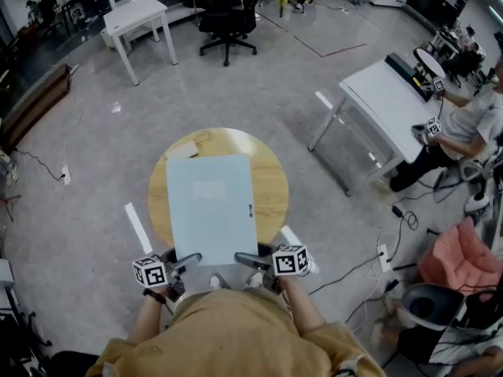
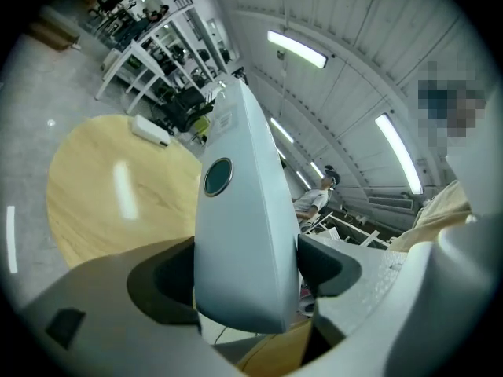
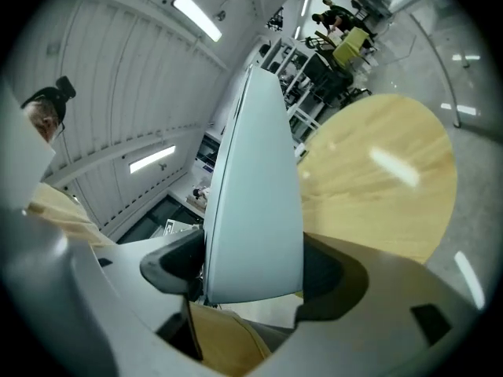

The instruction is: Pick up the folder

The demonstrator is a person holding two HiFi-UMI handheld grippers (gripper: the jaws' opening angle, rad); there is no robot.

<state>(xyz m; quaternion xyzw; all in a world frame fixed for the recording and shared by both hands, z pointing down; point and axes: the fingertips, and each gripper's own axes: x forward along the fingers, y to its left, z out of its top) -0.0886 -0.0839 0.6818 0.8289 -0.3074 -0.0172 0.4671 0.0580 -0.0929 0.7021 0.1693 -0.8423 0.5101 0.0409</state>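
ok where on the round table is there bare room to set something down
Bare wood right of the folder, a narrower strip left of it. A small white box sits at the far rim of the table. Near edge crowded: left gripper and right gripper grip the folder.

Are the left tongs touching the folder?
Touching. The left gripper view shows the left tongs with both jaws pressed against the sides of the folder.

folder (image 1: 211, 206) fills table (image 1: 272, 181), small box (image 1: 181, 151) beyond
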